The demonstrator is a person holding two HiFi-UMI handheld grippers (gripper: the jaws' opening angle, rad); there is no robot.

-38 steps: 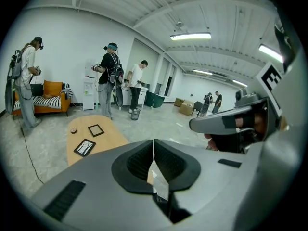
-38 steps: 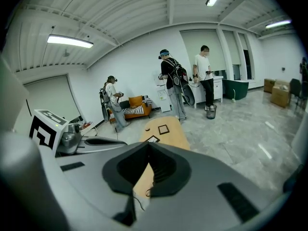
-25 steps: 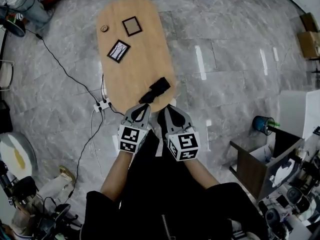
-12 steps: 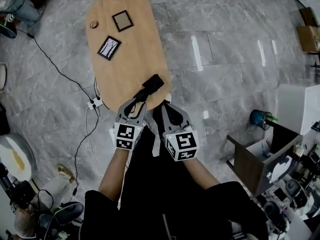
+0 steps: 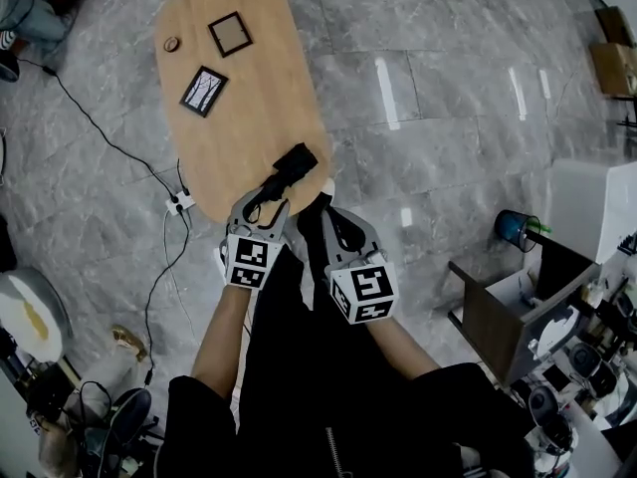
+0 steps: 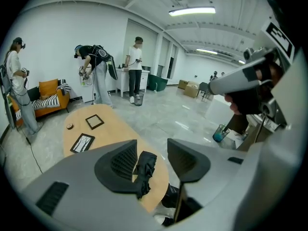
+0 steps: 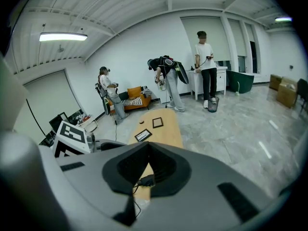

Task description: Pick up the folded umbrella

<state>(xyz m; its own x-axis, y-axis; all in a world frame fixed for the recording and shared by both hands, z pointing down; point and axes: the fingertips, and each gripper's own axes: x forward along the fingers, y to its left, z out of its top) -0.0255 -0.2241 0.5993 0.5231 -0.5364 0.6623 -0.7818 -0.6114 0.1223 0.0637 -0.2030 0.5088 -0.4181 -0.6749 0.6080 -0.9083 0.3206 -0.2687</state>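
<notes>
The folded black umbrella (image 5: pixel 291 162) lies near the close end of the oval wooden table (image 5: pixel 249 108), its strap end toward me. My left gripper (image 5: pixel 264 205) is at that near end, jaws opening, with the umbrella's tip between them. In the left gripper view the umbrella (image 6: pixel 144 167) sits in the gap, nearer the left pad, and the left gripper (image 6: pixel 152 148) is not pressing on it. My right gripper (image 5: pixel 328 217) hangs just off the table's edge, to the right of the umbrella. The right gripper (image 7: pixel 148 146) has its tips together and holds nothing.
Two dark picture frames (image 5: pixel 204 90) (image 5: pixel 230 33) and a small round object (image 5: pixel 171 43) lie at the table's far end. A power strip (image 5: pixel 181 202) with cables lies on the floor to the left. A blue bin (image 5: pixel 516 227) and a cluttered desk stand at the right. People (image 6: pixel 101 73) stand across the room.
My left gripper has moved forward and down to the umbrella's near end and its jaws have spread from shut. The right gripper has come slightly forward, still shut.
</notes>
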